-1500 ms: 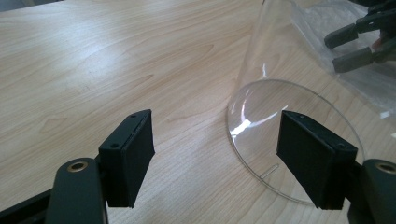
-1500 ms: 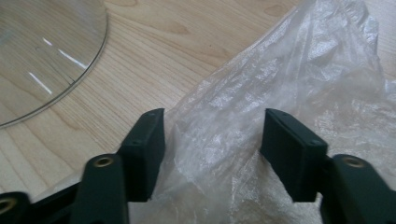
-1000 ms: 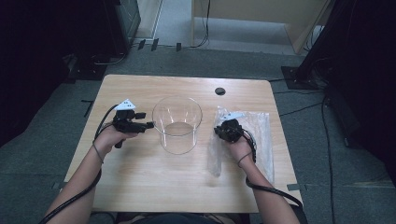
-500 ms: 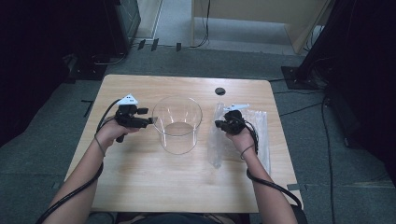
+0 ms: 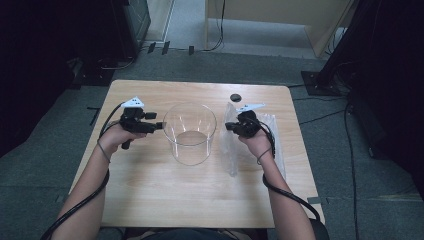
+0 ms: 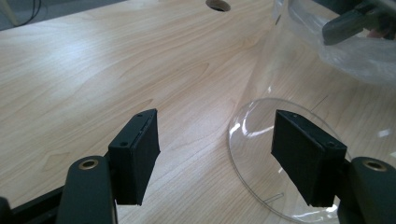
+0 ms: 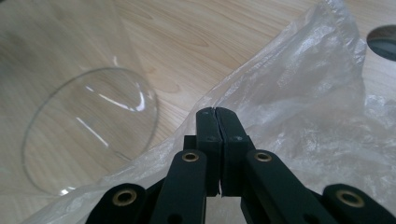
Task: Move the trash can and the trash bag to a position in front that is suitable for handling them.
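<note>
A clear round container (image 5: 190,132) stands upright in the middle of the wooden table (image 5: 150,200). To its right lies a crumpled clear plastic bag (image 5: 232,155). My right gripper (image 5: 227,126) points left toward the container and is shut on the bag's upper edge, holding that part off the table. In the right gripper view the jaws (image 7: 216,112) meet with the bag's film (image 7: 303,107) gathered around them. My left gripper (image 5: 161,125) stands open just left of the container. Its jaws (image 6: 215,149) are wide apart, with the container's base (image 6: 252,140) ahead of the right one.
A round cable hole (image 5: 235,97) is set into the table's far side, behind the bag. Cables trail from both grippers along the person's forearms. Dark stands and grey floor surround the table.
My right gripper has risen and drifted a little toward the container, lifting the bag's edge with it. The left gripper has stayed beside the container.
</note>
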Tool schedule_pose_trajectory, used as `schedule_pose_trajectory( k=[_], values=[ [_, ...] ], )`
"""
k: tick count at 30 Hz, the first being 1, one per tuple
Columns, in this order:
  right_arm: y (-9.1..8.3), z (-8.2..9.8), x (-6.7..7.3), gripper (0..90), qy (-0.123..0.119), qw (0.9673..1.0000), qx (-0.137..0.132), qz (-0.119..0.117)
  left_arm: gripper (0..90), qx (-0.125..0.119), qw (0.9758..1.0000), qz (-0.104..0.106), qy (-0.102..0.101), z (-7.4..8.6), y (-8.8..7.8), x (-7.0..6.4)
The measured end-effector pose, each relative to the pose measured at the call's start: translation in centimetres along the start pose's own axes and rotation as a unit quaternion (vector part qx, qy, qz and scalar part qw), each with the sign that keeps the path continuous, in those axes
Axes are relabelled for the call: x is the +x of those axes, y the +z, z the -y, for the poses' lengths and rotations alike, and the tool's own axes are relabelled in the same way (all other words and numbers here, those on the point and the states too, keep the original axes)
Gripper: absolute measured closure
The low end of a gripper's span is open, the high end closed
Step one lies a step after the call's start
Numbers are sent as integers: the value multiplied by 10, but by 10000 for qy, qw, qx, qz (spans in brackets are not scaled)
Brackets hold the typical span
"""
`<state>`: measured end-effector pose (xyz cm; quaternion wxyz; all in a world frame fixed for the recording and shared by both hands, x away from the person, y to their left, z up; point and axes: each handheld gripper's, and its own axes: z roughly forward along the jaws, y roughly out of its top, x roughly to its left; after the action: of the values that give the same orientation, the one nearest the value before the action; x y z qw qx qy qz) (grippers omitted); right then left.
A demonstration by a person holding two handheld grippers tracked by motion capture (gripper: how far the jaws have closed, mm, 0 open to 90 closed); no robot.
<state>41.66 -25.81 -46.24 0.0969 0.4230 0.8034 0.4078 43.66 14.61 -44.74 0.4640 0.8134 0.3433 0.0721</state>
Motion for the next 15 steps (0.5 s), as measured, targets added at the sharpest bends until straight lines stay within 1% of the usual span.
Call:
schedule_pose_trajectory(
  k=[1, 2, 3, 5, 7, 9, 11, 13, 15],
  values=[
    [-2, -2, 2, 893, -23, 10000, -43, -35, 312, 2, 10000, 25, -52, -1, -2, -1],
    [-5, -4, 4, 893, -54, 9999, -77, -74, 313, 15, 10000, 39, -48, -3, -5, -2],
    [-7, -6, 7, 892, -75, 9999, -117, -98, 314, 66, 10000, 40, -13, -5, -7, -3],
    [-11, -8, 11, 892, -165, 9996, -202, -112, 327, 76, 9999, 50, 82, -7, -12, -6],
    [-14, -9, 12, 893, -231, 9994, -216, -120, 332, 64, 9999, 73, -30, -8, -15, -7],
    [-16, -10, 13, 893, -176, 9995, -215, -166, 332, 111, 9998, 94, -102, -8, -15, -7],
    [-19, -12, 13, 893, -133, 9994, -235, -204, 331, 147, 9998, 108, -76, -7, -16, -8],
    [-22, -14, 14, 893, -78, 9992, -277, -264, 332, 115, 9998, 120, -108, -7, -16, -9],
    [-24, -17, 17, 893, -91, 9991, -286, -311, 318, 81, 9999, 85, -83, -8, -16, -10]
  ],
)
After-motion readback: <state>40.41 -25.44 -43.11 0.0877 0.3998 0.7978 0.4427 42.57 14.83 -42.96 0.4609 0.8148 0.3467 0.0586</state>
